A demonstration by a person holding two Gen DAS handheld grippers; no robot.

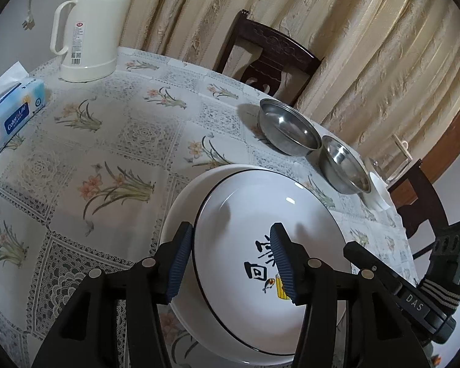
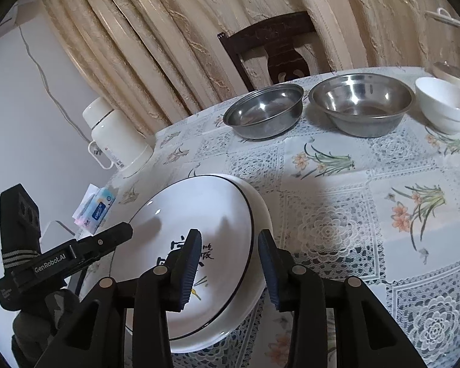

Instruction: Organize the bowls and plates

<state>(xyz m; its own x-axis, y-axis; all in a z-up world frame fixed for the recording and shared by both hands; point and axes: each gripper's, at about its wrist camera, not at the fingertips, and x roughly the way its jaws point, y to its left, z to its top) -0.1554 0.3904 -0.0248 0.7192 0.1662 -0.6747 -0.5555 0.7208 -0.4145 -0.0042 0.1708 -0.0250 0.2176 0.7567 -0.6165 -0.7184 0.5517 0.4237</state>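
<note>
Plates: done, judging by the black-rimmed plate [image 1: 260,214] nested on a plain plate [image 1: 181,205], lower centre. Left gripper [image 1: 230,263] and right gripper [image 2: 228,265] apart, straddling opposite rims, nothing clamped. Upper right, unstacked: steel bowls [image 2: 263,110], [image 2: 362,104], white bowl [image 2: 441,107].

Both grippers, the left gripper [image 1: 230,260] and the right gripper [image 2: 228,265], have black plastic arms, round silver screws and ribbed dark blue pads [image 1: 178,263]. One body carries white "GenRobot.AI" lettering and a grey-striped strap.
</note>
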